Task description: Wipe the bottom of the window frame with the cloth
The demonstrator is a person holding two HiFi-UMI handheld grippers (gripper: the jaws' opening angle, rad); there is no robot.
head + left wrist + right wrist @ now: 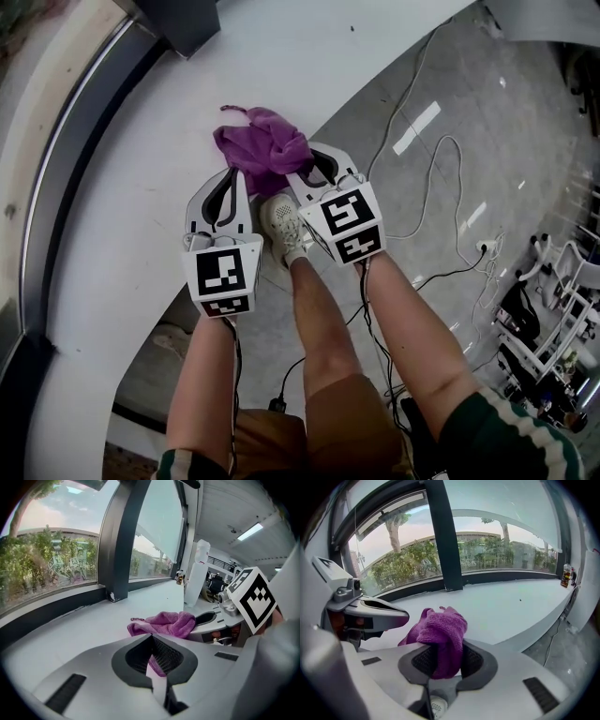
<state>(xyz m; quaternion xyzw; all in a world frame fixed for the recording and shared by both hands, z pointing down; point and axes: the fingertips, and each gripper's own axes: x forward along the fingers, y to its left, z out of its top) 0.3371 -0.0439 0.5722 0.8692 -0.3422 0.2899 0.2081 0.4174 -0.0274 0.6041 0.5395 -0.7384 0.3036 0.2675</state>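
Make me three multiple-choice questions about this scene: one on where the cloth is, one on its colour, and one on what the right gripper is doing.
1. Where is the cloth?
A. in a bucket
B. on the white sill
C. on a chair

2. What colour is the cloth?
A. purple
B. yellow
C. white

3. What is the state of the right gripper?
A. open and empty
B. shut on the cloth
C. shut on a sponge

Answers:
1 B: the head view shows the cloth lying on the white sill.
2 A: it looks purple in all three views.
3 B: the right gripper view shows the cloth pinched between its jaws.
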